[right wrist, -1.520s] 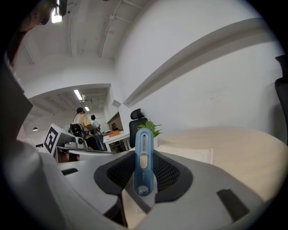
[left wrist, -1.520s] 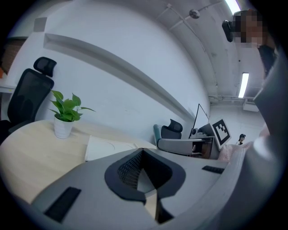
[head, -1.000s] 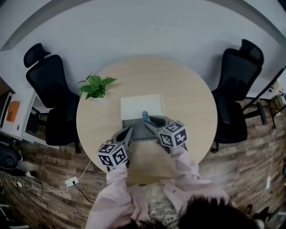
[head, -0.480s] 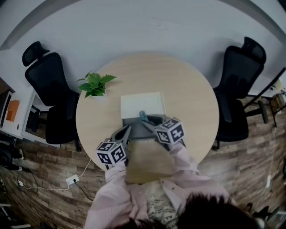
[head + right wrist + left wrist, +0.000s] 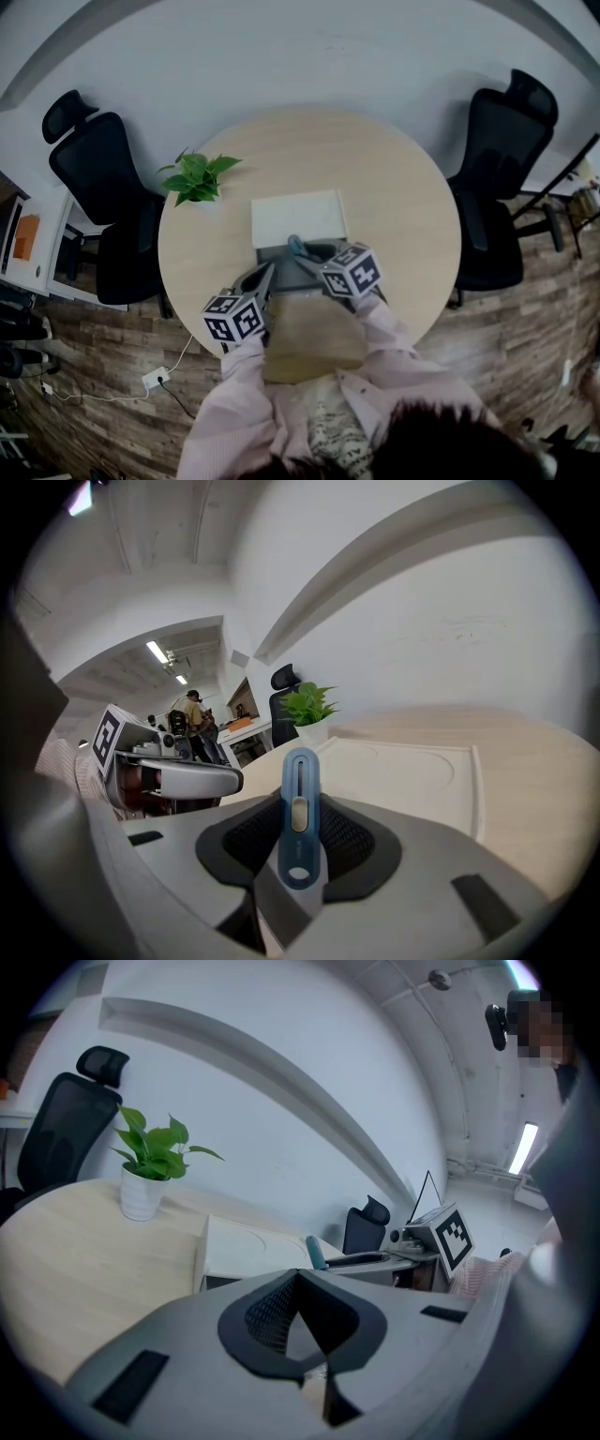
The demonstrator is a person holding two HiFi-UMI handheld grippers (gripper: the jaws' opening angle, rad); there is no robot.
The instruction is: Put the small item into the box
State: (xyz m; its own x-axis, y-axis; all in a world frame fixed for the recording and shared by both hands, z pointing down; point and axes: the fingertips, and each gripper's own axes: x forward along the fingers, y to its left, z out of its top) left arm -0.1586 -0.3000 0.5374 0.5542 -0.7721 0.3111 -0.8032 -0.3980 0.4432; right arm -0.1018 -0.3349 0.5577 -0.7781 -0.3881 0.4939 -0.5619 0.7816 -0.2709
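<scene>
R tongs pinch the blue cutter, just over the grey box below their tips. L tongs are pressed together, empty, alongside. We'd lower it inside the walls, then release gently.

Overhead plus two claw views
Head camera looks steeply down at the table; claw cameras sit close behind their jaws, sharing the white panel ahead.

1 table, 2 chairs, 1 plant, 1 box, 1 blue cutter, 2 tools.
</scene>
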